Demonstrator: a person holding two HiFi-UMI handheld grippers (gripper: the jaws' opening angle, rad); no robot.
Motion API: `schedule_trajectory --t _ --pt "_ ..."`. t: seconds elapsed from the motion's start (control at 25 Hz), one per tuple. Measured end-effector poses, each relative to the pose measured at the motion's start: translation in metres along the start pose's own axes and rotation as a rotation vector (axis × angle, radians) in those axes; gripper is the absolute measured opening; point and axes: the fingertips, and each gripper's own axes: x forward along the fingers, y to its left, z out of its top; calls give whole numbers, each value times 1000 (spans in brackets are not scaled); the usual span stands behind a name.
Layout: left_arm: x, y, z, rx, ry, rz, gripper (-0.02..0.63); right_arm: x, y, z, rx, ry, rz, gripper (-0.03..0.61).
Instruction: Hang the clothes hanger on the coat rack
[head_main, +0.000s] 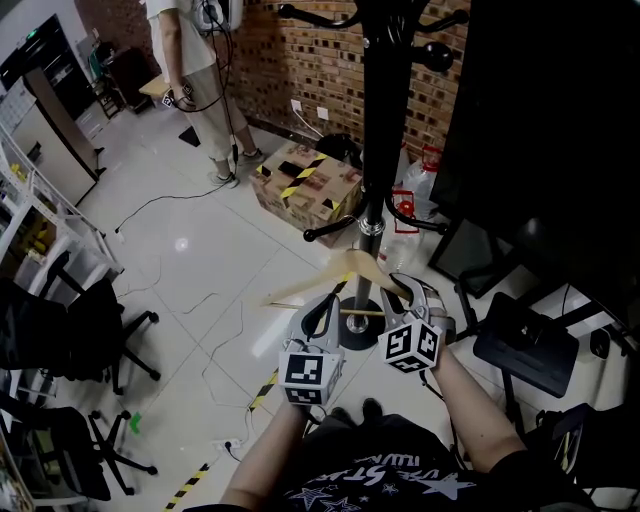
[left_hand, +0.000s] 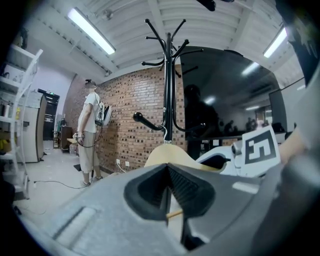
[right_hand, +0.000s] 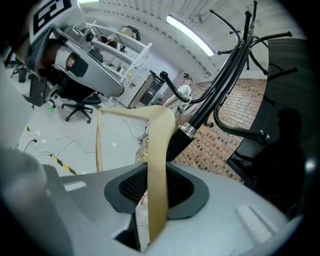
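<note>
**Hanger held in both grippers, near side of the coat rack**

You hold the clothes hanger (head_main: 352, 268) between your two tools, just on the near side of the coat rack (head_main: 381, 110). In the head view it sits low, close to the rack's spread feet. In the left gripper view the rack's upper pegs stand well above the hanger's wooden shoulder, and its wire hook rises in front of the black pole without touching any peg.

Your left gripper (left_hand: 169, 191) has its jaws drawn nearly together, pinching the hanger's thin lower bar. The end of the bar pokes out between the ribbed pads.

Your right gripper (right_hand: 156, 194) pinches one flat wooden arm of the hanger. The arm runs up between the pads towards the bend at the top.

The two tools sit side by side in front of you, left one slightly nearer.

On the far side, a cardboard box (head_main: 305, 185) with yellow-and-black tape lies on the tiled floor (head_main: 200, 270) against the brick wall (head_main: 320, 60), left of the rack. A person (head_main: 195, 80) stands at far left. Office chairs (head_main: 90, 335) stand at your near left.
</note>
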Motion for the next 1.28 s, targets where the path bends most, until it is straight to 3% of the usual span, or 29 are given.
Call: schedule_trajectory --t 0.76,1.28 --pt "7 -1 5 11 -3 -4 5 10 13 1 140 -41 57 107" --pt "6 1 4 0 1 -2 5 9 17 1 156 -51 79 120"
